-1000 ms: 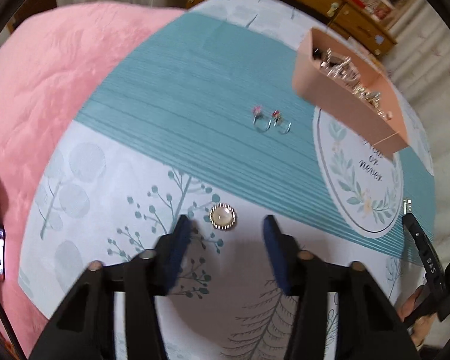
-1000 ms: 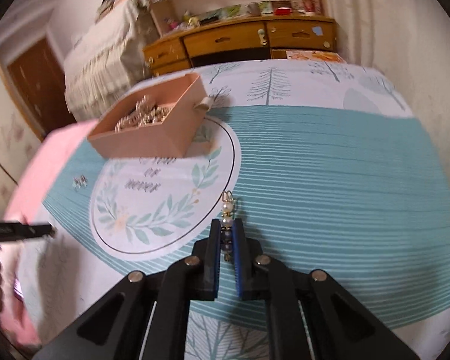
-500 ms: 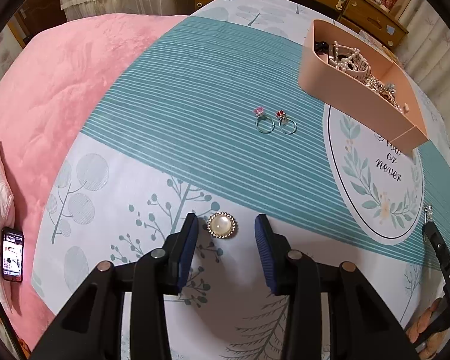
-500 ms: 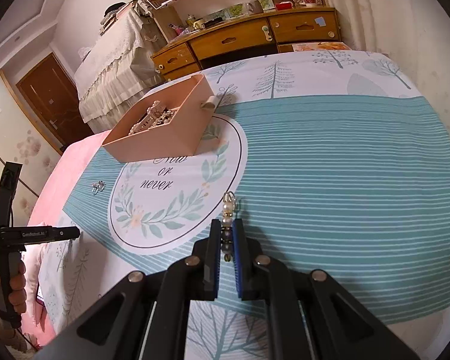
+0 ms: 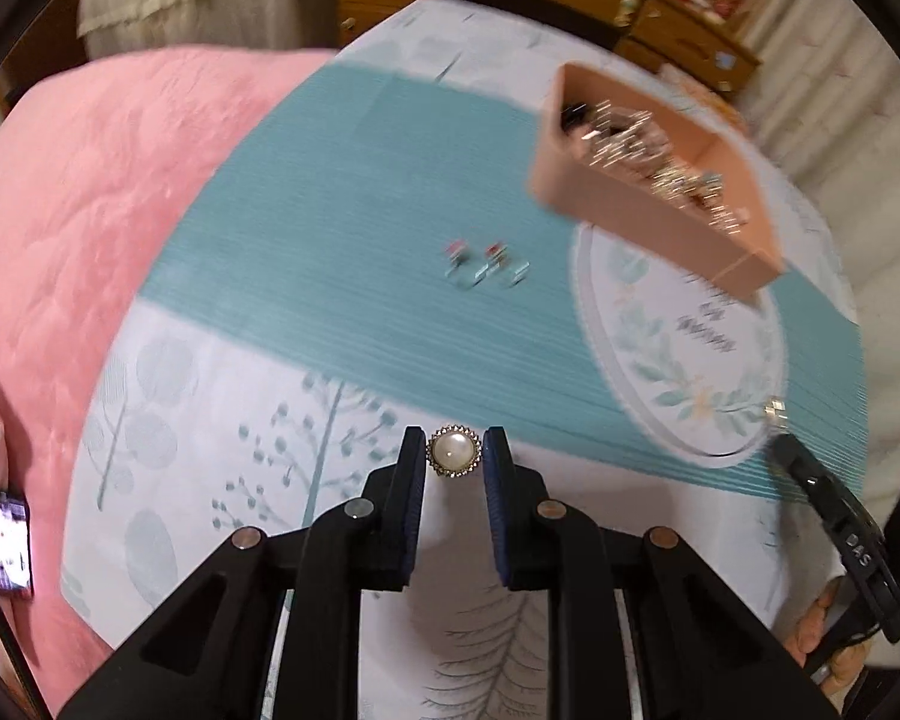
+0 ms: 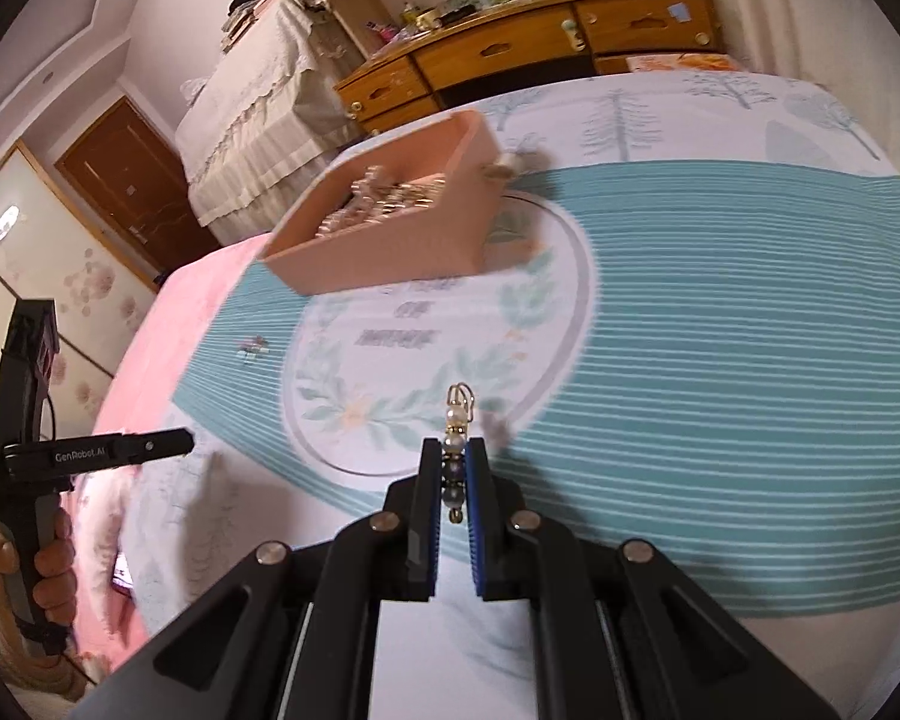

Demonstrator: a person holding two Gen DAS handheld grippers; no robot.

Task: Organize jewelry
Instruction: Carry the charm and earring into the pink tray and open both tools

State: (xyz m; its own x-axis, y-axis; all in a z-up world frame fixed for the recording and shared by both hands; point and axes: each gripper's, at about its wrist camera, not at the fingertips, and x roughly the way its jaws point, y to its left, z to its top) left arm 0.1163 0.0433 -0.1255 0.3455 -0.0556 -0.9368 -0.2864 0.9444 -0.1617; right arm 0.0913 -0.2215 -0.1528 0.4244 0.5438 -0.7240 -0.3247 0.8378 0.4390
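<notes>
- Left gripper: jaws have just been closing and now pinch the pearl brooch.
- Right gripper: jaws narrow, clamping a beaded earring.

Soft, even indoor light is seen across both views, with no hard glare anywhere. Motion blur is smeared over the pink jewelry box in the left wrist view, and the 2 rings just left of it are reduced to streaks. Sharp focus is kept only on the pearl brooch nearest the lens. In the right wrist view the box is blurred too, and the lettering below it cannot be read. A faint shadow is cast on the cloth below the box. Strong fisheye bending is shown around it, and black vignetting is found at every corner.
</notes>
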